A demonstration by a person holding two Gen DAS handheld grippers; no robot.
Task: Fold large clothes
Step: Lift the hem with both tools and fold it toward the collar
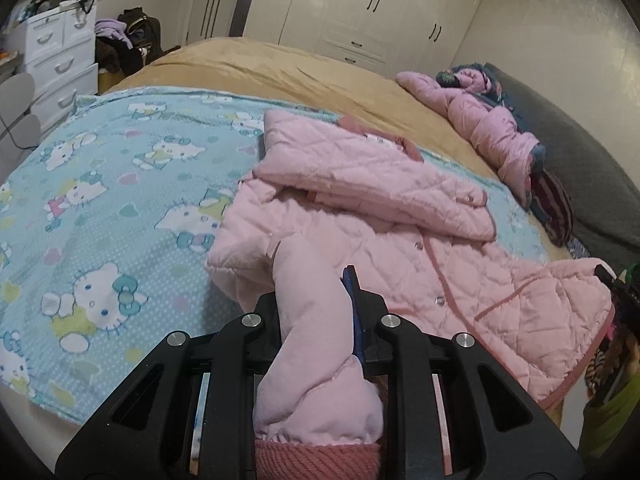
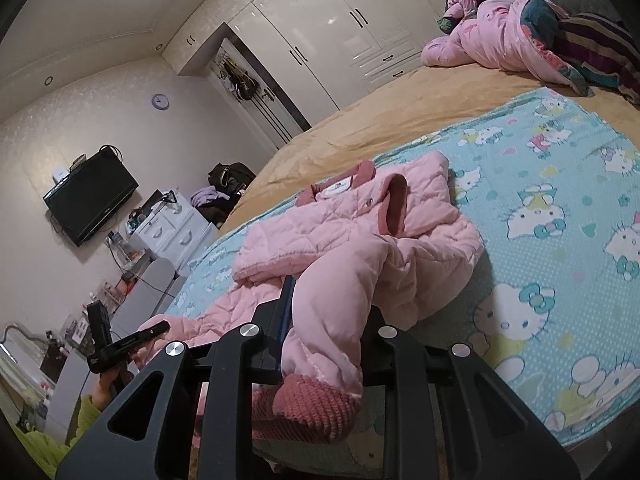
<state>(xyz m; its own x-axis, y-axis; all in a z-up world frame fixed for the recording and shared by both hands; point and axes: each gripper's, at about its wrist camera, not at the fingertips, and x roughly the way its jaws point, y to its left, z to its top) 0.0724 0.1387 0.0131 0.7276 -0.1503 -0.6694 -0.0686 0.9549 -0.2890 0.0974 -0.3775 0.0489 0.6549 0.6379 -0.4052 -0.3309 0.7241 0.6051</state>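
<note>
Left wrist view, nearest first: the left tool (image 1: 316, 292) has its black jaws pressed together on a sleeve (image 1: 316, 320) of the pink quilted jacket (image 1: 400, 216), the puffy tube of cloth running up between them and ending close to the lens in a ribbed, darker rose knit cuff (image 1: 316, 460). Beyond it the jacket lies on the bed, front up, with diamond stitching, small round snaps down the placket and rose piping along the hem. Its other sleeve is folded across the chest. Under it spreads a thin turquoise blanket (image 1: 100, 200) printed with white cartoon cats, dots and hearts, and this lies over a smooth tan bedspread (image 1: 280, 68). Farther right, near the grey padded headboard, a second pink padded garment (image 1: 480, 120) is heaped with dark floral and striped cloth. White drawers stand far left, and glossy white wardrobe doors (image 1: 360, 8) close the room.

Right wrist view: the right tool (image 2: 324, 308) pinches the jacket's other sleeve (image 2: 340, 300) just above its chunky knit cuff (image 2: 316, 404), the jaws tight on the soft padding. At the near left edge the left tool (image 2: 128, 340) shows as a black block against the jacket's hem, carried by a hand (image 2: 108, 388) in what looks like a lime-green sleeve, though that corner is dim. A dark flat screen (image 2: 90, 196) hangs on the far wall.
</note>
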